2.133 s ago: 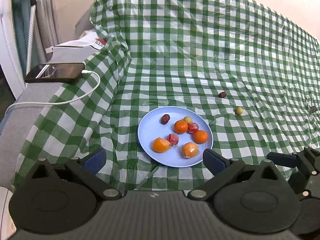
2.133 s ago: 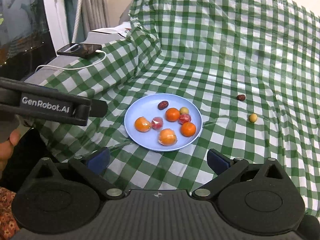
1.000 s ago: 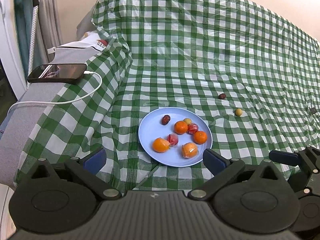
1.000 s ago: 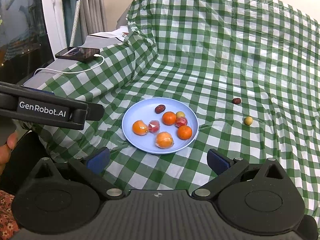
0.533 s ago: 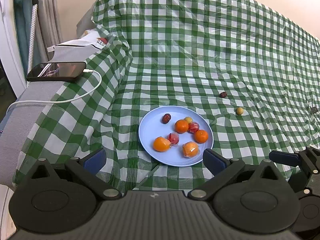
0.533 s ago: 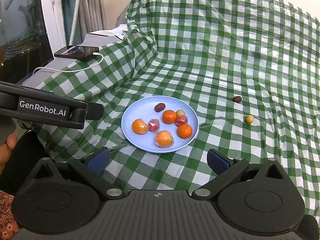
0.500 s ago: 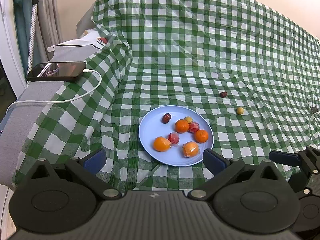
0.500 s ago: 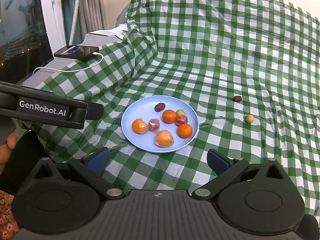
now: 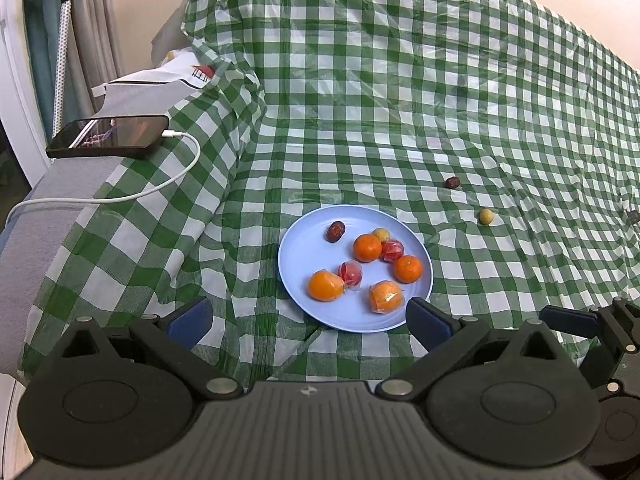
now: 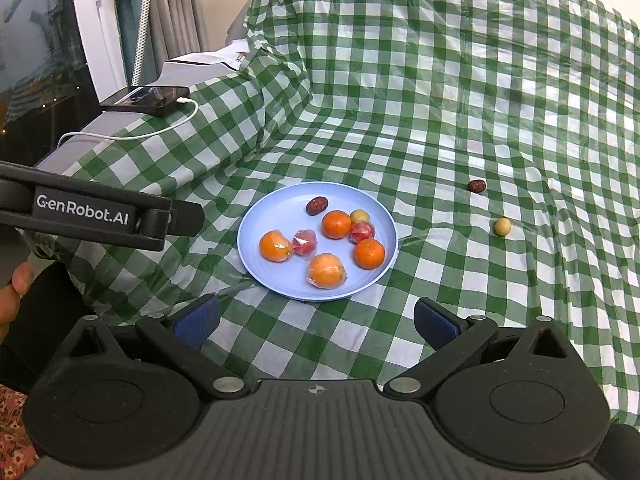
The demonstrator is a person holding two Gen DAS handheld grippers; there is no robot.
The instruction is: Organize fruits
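A light blue plate [image 9: 304,256] [image 10: 260,224] lies on the green checked cloth and holds several fruits: oranges, wrapped red ones, a small yellow one and a dark date. Off the plate to the right lie a dark date [image 9: 453,182] [image 10: 477,186] and a small yellow fruit [image 9: 485,216] [image 10: 502,226]. My left gripper [image 9: 308,318] is open just short of the plate's near edge, nothing between its fingers. My right gripper [image 10: 316,320] is open too, a little nearer than the plate, holding nothing.
A black phone [image 9: 108,142] [image 10: 146,100] on a white charging cable [image 9: 120,196] lies on the grey ledge at the left. The left gripper's body [image 10: 92,212] crosses the right wrist view at the left, with a hand [image 10: 16,288] below it. The cloth rises up a backrest behind.
Both views have shifted only slightly over the last two seconds; the plate and the loose fruits lie where they were and both grippers have stayed open.
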